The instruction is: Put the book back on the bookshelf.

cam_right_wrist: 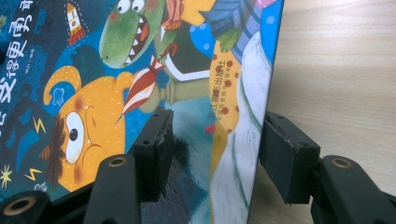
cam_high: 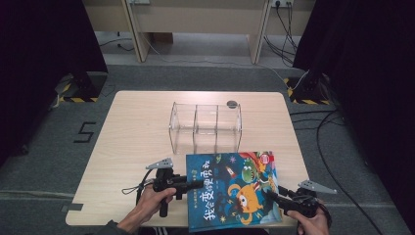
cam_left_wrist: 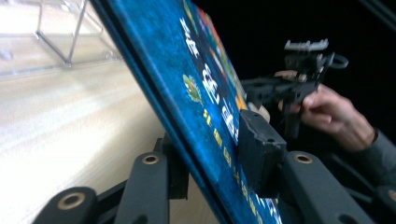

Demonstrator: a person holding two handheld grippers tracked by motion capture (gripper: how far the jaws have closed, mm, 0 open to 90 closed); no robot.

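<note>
Left gripper (cam_high: 199, 184) clamped on the left edge of a blue hardcover picture book (cam_high: 234, 188), right gripper (cam_high: 270, 194) jaws apart astride its right edge, book at the table's (cam_high: 132, 142) near edge, clear acrylic three-compartment organizer (cam_high: 205, 126) beyond.

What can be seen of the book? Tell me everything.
The book is a thin hardcover with a glossy blue cover showing cartoon monsters, a rocket and yellow Chinese title lettering. It lies closed, face up, at the near edge of the table, in front of the clear rack. The left tool clamps its spine edge; the right tool straddles its opposite edge, open.
</note>
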